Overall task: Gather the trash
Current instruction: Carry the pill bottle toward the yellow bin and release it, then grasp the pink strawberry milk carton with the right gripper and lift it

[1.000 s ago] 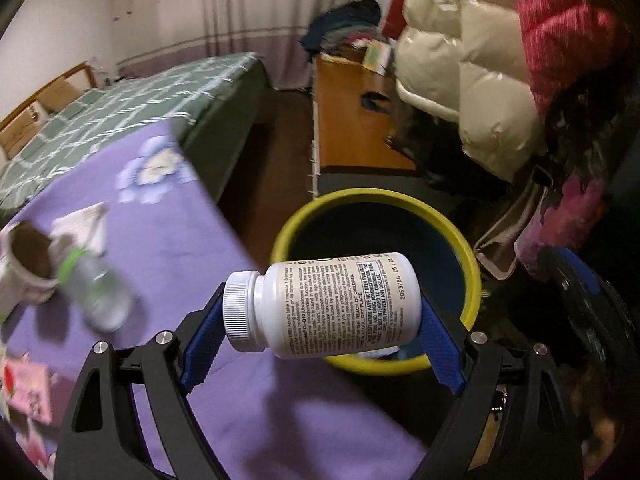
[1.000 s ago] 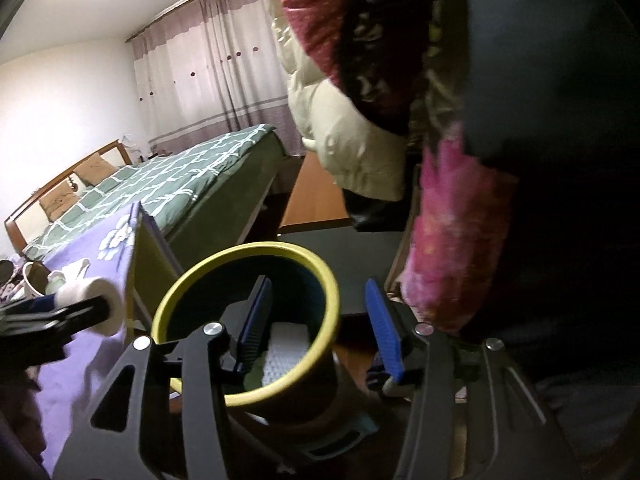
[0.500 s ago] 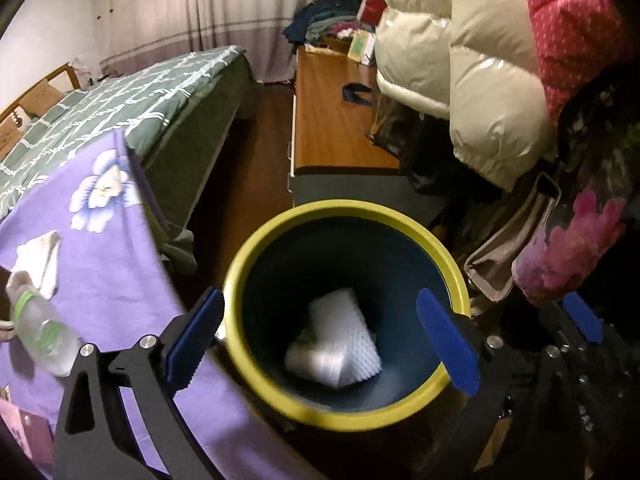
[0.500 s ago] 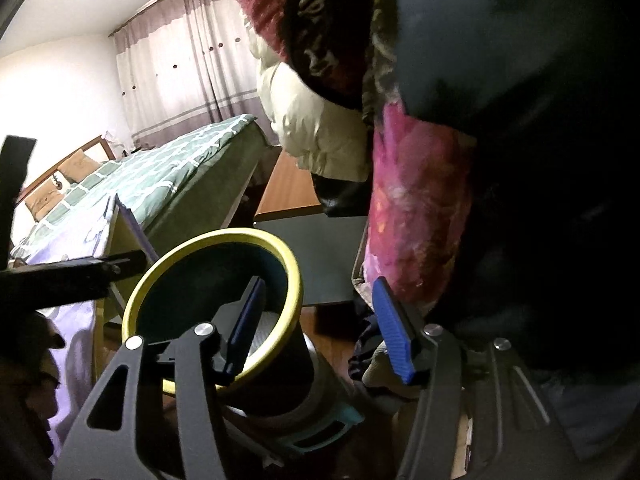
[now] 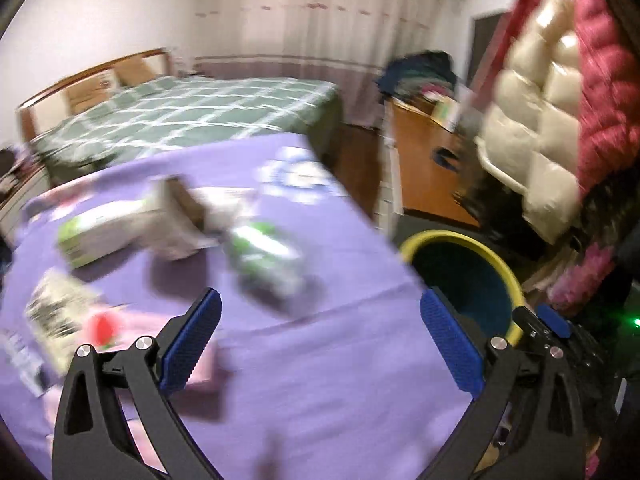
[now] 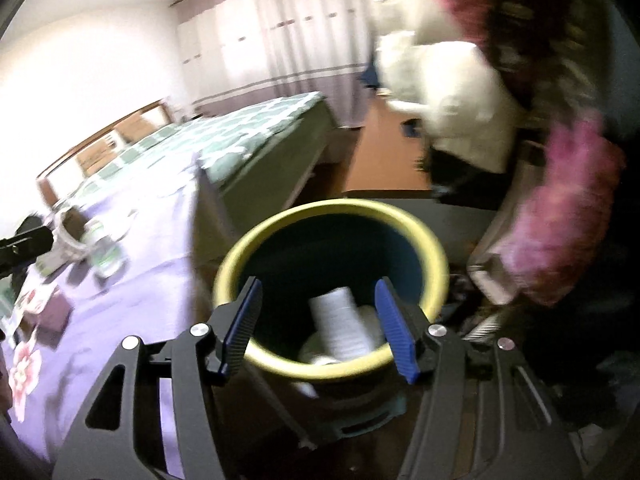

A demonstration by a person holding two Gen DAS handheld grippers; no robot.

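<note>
1. Clear plastic bottle point(image 5: 266, 264) lies on its side on the purple cloth point(image 5: 320, 380), long axis diagonal.
2. Left gripper point(image 5: 320, 340): nearer, just been opening, spread, empty; bottle ahead, slightly left.
3. Right gripper point(image 6: 320, 326): half-spread, empty, over the bin point(image 6: 436, 256).

Two wrist fisheyes, both angled downward.
My left camera looks across the purple flowered tablecloth point(image 5: 304, 360); my right peers closely into the yellow-rimmed dark round bin point(image 6: 320, 216). Both share that bin point(image 5: 500, 264) and the green checked bed point(image 5: 192, 116).
</note>
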